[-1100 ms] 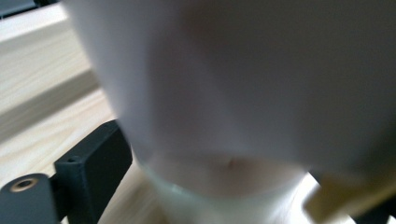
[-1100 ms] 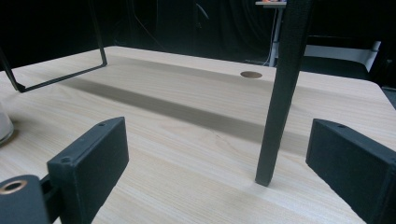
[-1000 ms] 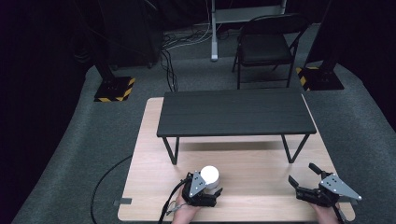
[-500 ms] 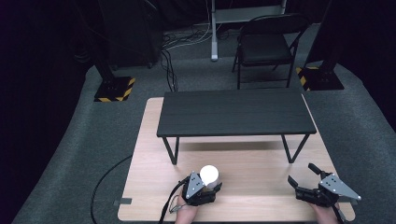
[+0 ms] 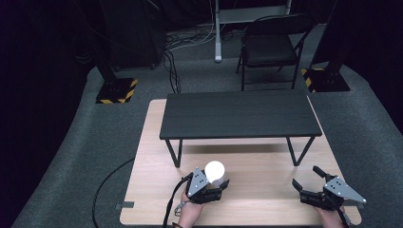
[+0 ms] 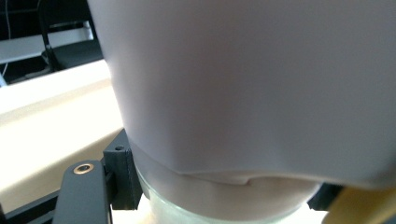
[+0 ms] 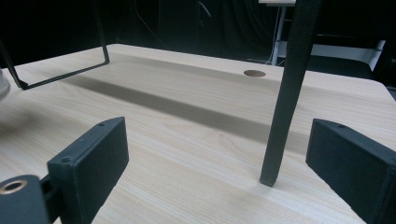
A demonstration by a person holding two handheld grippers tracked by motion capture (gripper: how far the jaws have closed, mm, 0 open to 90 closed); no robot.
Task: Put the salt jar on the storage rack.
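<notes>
Between the left gripper's (image 5: 212, 184) closed jaws stands the light bulb (image 5: 214, 170), globe upward; right gripper (image 5: 310, 186) gapes empty, well apart.

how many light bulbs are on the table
1. The white light bulb sits near the front edge of the wooden table, clamped in the left gripper, in front of the small black bench. Any others could be hidden under that bench.
</notes>
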